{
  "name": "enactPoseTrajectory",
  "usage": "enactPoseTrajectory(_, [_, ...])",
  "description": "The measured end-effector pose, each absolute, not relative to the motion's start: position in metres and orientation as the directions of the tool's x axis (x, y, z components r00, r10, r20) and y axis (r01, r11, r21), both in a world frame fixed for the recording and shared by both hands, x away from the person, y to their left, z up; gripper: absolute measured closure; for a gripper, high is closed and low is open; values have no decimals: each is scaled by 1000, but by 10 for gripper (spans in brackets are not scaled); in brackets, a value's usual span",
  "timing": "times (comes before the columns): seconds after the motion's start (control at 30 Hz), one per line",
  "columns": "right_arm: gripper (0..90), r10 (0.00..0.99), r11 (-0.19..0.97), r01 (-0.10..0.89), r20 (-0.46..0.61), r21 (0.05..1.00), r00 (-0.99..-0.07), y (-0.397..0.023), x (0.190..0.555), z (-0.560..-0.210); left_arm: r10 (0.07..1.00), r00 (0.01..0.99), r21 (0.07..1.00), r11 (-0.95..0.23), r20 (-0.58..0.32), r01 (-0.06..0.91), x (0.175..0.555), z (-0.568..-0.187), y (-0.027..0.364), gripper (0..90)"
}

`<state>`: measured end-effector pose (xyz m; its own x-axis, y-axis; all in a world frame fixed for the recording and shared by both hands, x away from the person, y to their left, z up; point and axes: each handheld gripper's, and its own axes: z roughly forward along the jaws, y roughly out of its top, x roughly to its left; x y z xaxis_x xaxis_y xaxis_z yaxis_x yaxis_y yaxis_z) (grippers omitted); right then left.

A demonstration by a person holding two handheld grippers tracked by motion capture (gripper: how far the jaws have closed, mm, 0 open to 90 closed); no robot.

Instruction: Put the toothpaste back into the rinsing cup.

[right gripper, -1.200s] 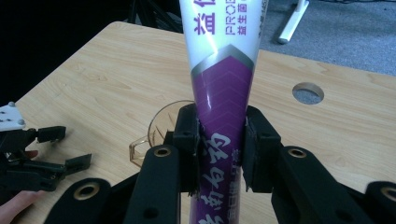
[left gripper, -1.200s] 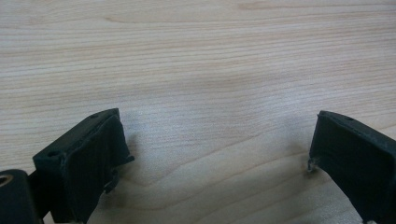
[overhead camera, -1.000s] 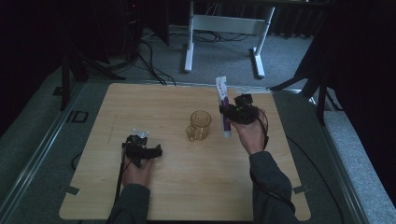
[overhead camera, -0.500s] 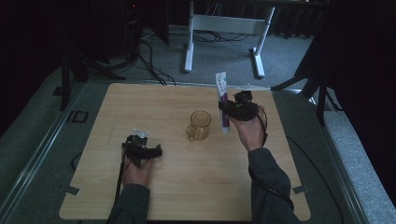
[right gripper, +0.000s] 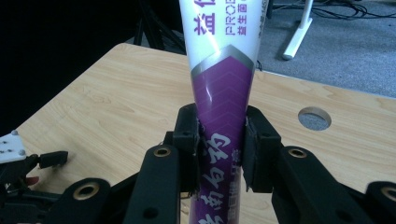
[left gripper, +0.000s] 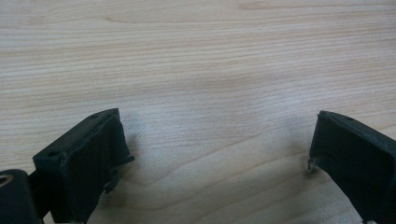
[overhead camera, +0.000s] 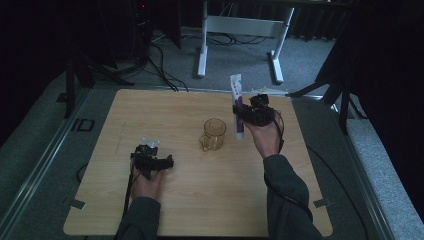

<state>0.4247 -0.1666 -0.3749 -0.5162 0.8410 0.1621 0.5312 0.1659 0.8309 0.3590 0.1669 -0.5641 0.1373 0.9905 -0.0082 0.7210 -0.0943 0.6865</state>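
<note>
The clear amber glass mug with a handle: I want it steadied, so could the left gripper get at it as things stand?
Probably yes. The left gripper is open and empty, and bare wooden table separates it from the clear amber glass mug.

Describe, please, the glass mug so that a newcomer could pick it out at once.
On the wooden table, look near the middle, just left of the right tongs that clamp an upright purple-and-white tube. The glass mug stands there, the one see-through amber thing.
</note>
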Motion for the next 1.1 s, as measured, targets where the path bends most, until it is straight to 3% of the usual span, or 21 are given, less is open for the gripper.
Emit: enactPoseTrajectory(1.1, [707,832,179,463,118,868,-543,-152,438,-377,990,138,687,-94,-8,721,359,-564,167,28])
